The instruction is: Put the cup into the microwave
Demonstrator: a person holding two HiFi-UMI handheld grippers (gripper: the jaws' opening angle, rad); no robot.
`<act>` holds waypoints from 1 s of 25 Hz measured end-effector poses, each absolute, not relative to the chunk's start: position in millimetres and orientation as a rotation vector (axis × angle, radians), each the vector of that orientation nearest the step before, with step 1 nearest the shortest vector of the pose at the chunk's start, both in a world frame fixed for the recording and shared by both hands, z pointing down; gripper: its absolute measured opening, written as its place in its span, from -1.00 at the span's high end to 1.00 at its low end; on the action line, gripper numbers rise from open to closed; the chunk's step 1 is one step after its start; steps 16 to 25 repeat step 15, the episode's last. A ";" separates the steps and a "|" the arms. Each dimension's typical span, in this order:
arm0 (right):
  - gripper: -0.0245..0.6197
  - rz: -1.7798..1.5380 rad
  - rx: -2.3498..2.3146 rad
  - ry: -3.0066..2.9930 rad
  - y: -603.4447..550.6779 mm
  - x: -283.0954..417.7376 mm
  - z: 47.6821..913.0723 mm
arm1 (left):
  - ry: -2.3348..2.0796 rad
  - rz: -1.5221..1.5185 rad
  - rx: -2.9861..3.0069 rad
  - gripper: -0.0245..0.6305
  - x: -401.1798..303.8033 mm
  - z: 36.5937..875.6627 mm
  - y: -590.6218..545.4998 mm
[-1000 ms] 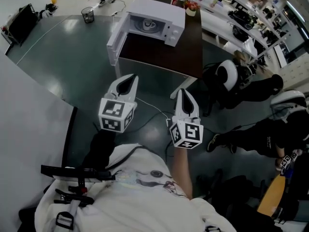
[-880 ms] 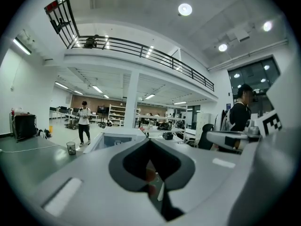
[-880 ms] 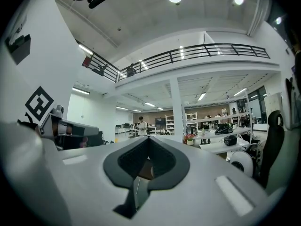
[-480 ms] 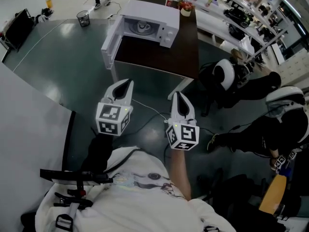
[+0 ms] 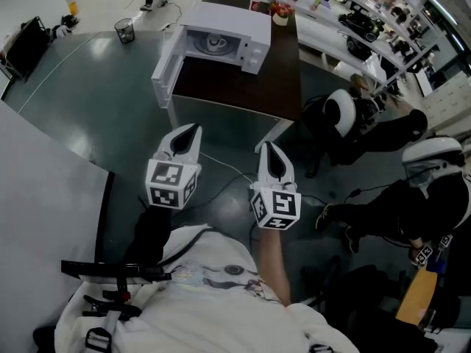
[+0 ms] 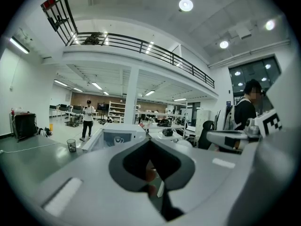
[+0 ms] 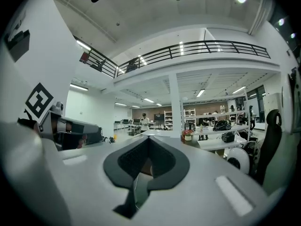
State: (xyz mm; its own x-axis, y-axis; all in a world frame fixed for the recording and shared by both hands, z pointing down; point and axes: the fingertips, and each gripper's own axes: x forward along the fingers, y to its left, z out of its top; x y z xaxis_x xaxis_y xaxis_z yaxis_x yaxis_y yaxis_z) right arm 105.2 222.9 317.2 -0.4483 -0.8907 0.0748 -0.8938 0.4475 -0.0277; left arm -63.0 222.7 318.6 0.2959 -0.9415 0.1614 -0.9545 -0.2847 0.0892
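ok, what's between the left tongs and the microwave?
Head view: only green floor, then the table's bare dark top in front of the microwave. A white cable lies on the floor beside the left tongs.

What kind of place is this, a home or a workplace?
Likely a big lab or workshop hall: a railed balcony overhead, long benches loaded with gear, and a microwave alone on a table, like a test setup.
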 end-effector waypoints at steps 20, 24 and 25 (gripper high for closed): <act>0.93 0.127 1.617 -2.636 222.7 104.8 323.7 | -1.773 0.127 2.366 0.93 -68.8 323.4 224.1; 0.93 0.127 1.617 -2.636 222.7 104.8 323.7 | -1.773 0.127 2.366 0.93 -68.8 323.4 224.1; 0.93 0.127 1.617 -2.636 222.7 104.8 323.7 | -1.773 0.127 2.366 0.93 -68.8 323.4 224.1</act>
